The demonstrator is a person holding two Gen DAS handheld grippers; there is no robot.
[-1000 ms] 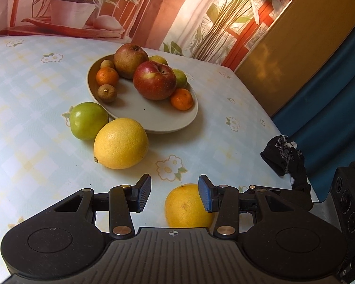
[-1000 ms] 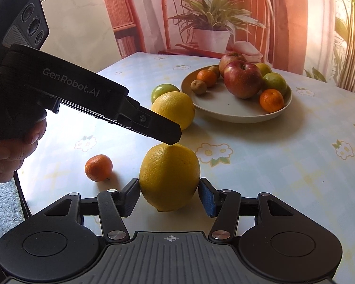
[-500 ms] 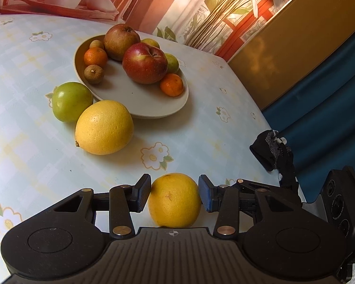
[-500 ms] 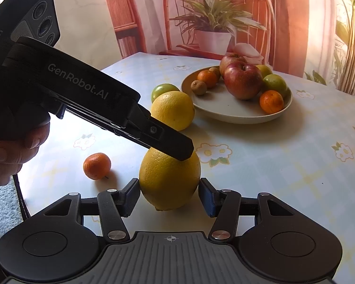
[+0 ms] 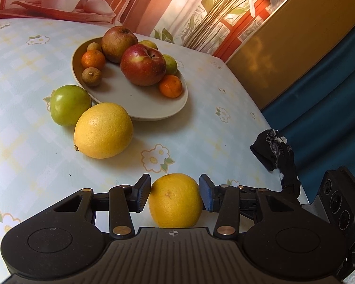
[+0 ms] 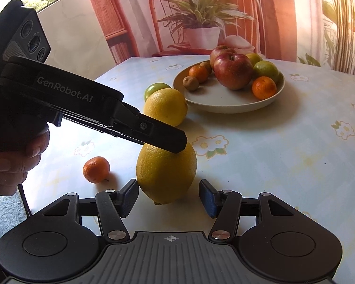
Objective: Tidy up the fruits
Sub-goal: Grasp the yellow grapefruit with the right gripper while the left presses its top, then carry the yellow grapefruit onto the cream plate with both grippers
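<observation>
A yellow citrus fruit [image 5: 175,200] stands on the table between the pads of my left gripper [image 5: 175,193], which touch or nearly touch its sides. In the right wrist view the same fruit [image 6: 165,175] stands just beyond my open right gripper [image 6: 169,195], with the left gripper's finger [image 6: 163,137] across its top. A second yellow citrus [image 5: 103,130] and a green apple [image 5: 69,105] lie beside the white plate [image 5: 139,105], which holds apples [image 5: 143,65], small oranges and other small fruit.
A small orange [image 6: 96,169] lies on the table left of the near citrus. The table's right edge [image 5: 260,118] drops to a blue curtain. A black glove [image 5: 271,148] sits at that edge. A potted plant [image 6: 201,35] stands beyond the table.
My left gripper has moved forward so that the yellow citrus now sits between its pads, and the pads have narrowed onto it. The right gripper has stayed put and open.
</observation>
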